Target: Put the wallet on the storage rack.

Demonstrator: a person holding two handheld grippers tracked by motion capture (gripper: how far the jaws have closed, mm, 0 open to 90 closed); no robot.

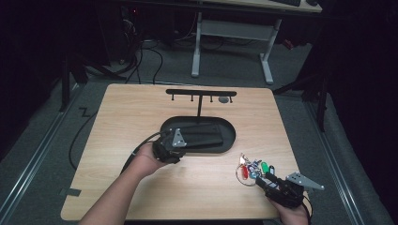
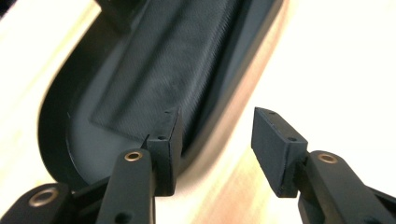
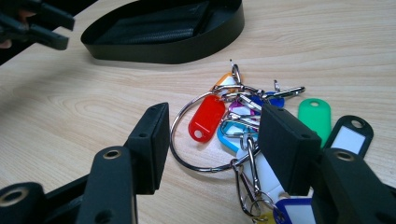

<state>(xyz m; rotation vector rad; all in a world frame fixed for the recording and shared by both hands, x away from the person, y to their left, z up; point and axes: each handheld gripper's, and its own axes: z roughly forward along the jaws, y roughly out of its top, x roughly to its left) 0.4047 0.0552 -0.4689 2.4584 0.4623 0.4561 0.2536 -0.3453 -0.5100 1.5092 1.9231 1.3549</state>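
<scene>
A black oval tray [image 1: 231, 137] lies mid-table with a flat black textured case [image 1: 202, 134] inside it. My left gripper [image 1: 179, 146] is at the tray's near left end. In the left gripper view its open jaws [image 2: 217, 119] straddle the rim [image 2: 56, 116], one pad inside beside the case [image 2: 154, 70], the other over bare wood. A key ring with coloured tags [image 1: 251, 168] lies near the front right. My right gripper [image 1: 264, 179] hovers over it, open [image 3: 212, 116], with the red tag [image 3: 205, 116] and part of the steel ring [image 3: 175, 140] between the pads, untouched.
A black T-shaped hook rack [image 1: 201, 93] stands behind the tray, with a small grey thing [image 1: 224, 99] on one hook. A green tag [image 3: 314, 114] and a black-framed tag [image 3: 349, 135] lie right of the ring. The left gripper [image 3: 42, 25] shows at the far upper left.
</scene>
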